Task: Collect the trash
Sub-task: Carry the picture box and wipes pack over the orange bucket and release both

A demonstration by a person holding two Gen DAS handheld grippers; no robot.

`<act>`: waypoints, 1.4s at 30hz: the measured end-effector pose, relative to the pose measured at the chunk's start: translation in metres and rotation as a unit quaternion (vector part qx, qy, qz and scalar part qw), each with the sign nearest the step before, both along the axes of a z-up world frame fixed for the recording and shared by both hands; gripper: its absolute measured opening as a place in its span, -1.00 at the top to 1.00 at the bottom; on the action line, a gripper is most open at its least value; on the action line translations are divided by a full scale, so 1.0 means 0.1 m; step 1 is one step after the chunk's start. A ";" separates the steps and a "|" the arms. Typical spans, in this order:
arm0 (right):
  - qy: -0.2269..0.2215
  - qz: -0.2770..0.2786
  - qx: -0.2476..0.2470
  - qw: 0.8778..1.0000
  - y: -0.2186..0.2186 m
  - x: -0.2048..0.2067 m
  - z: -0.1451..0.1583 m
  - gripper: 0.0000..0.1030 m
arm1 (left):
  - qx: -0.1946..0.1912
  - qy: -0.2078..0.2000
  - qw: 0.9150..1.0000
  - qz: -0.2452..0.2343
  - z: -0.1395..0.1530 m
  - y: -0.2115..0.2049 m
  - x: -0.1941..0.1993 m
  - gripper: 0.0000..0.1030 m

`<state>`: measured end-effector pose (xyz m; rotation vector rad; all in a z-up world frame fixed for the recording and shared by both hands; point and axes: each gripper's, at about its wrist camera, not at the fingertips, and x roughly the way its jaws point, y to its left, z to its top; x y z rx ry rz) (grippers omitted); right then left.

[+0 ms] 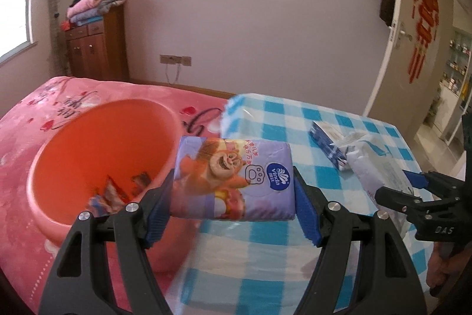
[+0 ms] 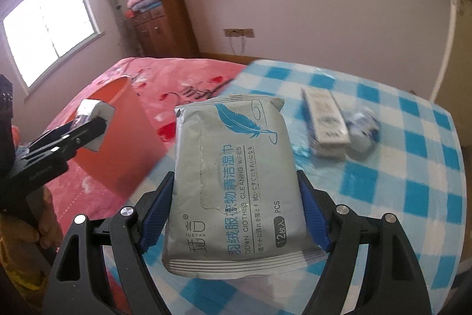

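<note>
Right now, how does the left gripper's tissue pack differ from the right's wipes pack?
The tissue pack is purple, squat, with a cartoon bear; the wipes pack is grey, longer, flatter, with a blue feather. The tissue pack sits crosswise, the wipes pack lengthwise. Both are clamped and lifted.

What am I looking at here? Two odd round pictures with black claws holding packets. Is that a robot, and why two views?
No robot: a person holds a pair of hand-held tongs in each hand, each with a wide-angle camera looking along its fingers. That gives the two round pictures.

The left tongs are clamped on a purple tissue pack. The right tongs are clamped on a grey pack of cleaning wipes. Each view also catches the other tongs at its edge.

Below is a table with a blue checked cloth, where a small blue and white box and a crumpled blue and white wrapper lie. Beside the table, against a pink bedspread, is an orange bin with some wrappers inside.
</note>
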<state>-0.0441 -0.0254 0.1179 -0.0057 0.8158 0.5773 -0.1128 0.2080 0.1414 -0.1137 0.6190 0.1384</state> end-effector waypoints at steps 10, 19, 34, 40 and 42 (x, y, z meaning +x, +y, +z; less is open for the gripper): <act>-0.014 0.069 0.010 0.998 0.70 0.07 0.30 -0.52 | 0.012 -0.014 0.998 0.055 0.13 0.50 -0.11 -0.41; -0.040 0.128 0.022 0.991 1.35 0.15 0.58 -0.52 | 0.014 -0.006 0.994 0.105 0.09 0.89 -0.11 -0.41; -0.019 0.202 0.033 0.979 2.32 0.32 0.63 -0.53 | 0.007 0.022 0.989 0.146 -0.09 1.27 -0.08 -0.42; 0.021 0.202 0.067 0.977 2.40 0.49 0.54 -0.77 | 0.010 0.039 0.987 0.156 -0.18 1.33 -0.06 -0.66; 0.020 0.193 0.079 0.978 2.35 0.49 0.57 -0.77 | 0.015 0.039 0.988 0.151 -0.20 1.33 -0.06 -0.75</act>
